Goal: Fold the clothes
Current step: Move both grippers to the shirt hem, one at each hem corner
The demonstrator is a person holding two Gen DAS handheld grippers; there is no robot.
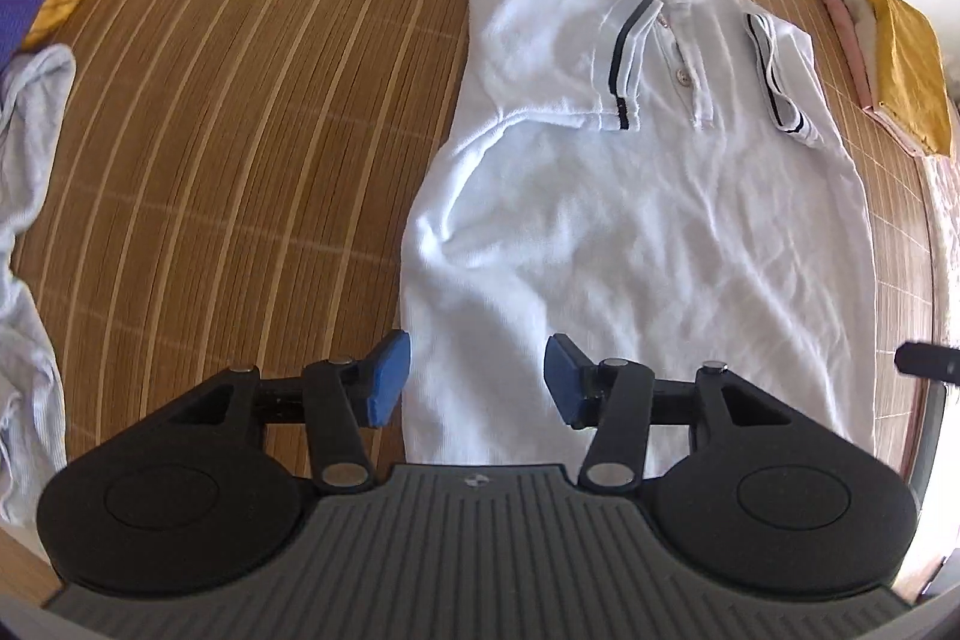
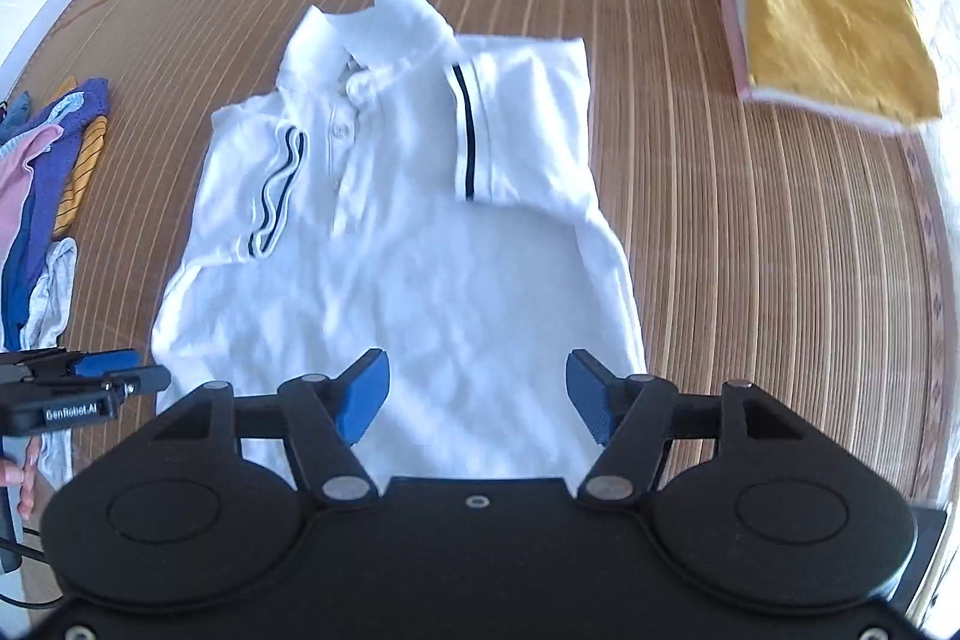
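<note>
My left gripper (image 1: 477, 379) and right gripper (image 2: 477, 394) hover, fingers spread and empty, over the hem of a white polo shirt (image 1: 612, 196), sleeves folded in, on the bamboo mat (image 1: 240, 100); folded yellow cloth (image 2: 828, 22) at two o'clock.

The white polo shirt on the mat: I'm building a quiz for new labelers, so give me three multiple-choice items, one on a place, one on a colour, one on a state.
1. Where does the folded stack lie from the shirt in the right wrist view?
A upper right
B lower left
C on it

2. What colour tops the stack?
A green
B yellow
C black

3. How are the sleeves?
A spread out
B rolled up
C folded inward

Key: 1 A, it lies at the mat's far right; 2 B, a yellow cloth lies uppermost; 3 C, both striped cuffs lie on the chest.
</note>
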